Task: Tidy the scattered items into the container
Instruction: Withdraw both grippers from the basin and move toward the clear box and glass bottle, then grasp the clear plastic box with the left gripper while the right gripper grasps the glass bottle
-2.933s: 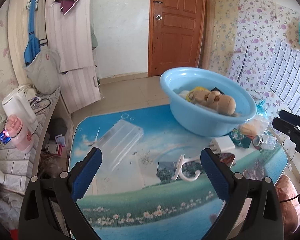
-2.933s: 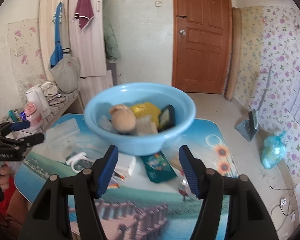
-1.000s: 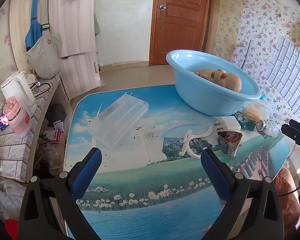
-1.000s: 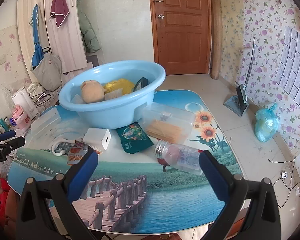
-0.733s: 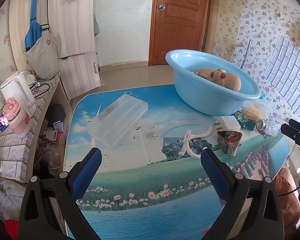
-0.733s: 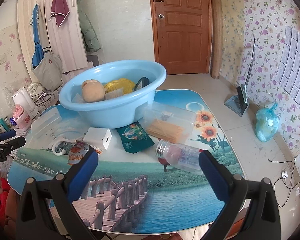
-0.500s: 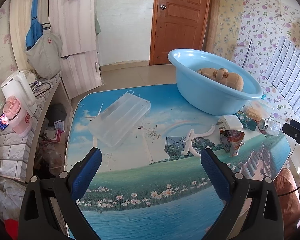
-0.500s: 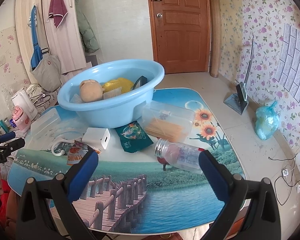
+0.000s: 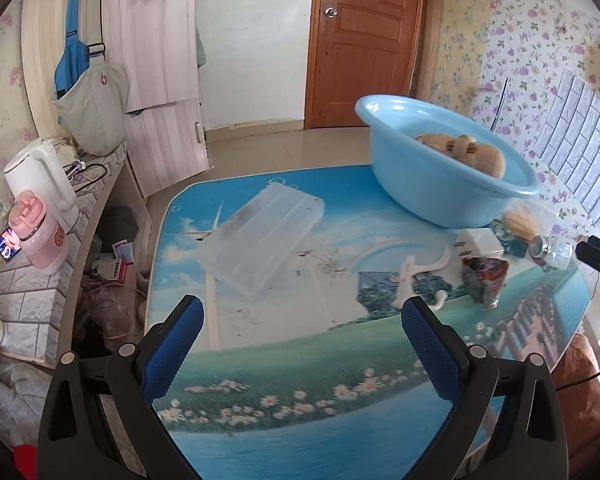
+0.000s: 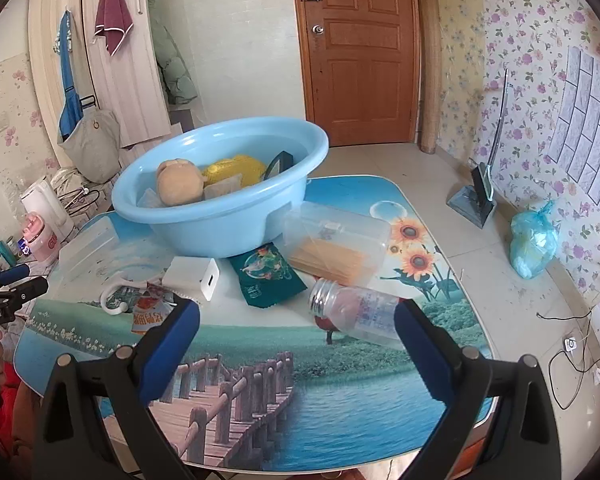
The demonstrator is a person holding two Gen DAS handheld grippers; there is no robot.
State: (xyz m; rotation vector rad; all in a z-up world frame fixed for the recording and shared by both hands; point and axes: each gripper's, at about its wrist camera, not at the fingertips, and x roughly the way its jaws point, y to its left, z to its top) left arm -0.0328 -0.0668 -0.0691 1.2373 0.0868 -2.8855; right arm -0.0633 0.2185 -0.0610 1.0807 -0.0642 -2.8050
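basin (image 10: pixel 220 224) 1 | clear boxes (image 10: pixel 336 246) (image 9: pixel 260 244) 2 | bottle (image 10: pixel 356 316) 1 | charger (image 10: pixel 192 274) 1 | hook (image 9: pixel 416 276) 1

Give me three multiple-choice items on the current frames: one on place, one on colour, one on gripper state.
1. Where does the clear bottle lie?
A. inside the basin
B. on its side on the table, in front of the right gripper
C. on the floor by the door

2. What colour is the basin?
A. light blue
B. red
C. white

3. How does the left gripper stand?
A. shut on the white hook
B. shut on nothing
C. open, holding nothing

Answers: 1 B, it lies on the table between the right gripper's fingers in view. 2 A, its wall is light blue. 3 C, the fingers are wide apart with only table between them.
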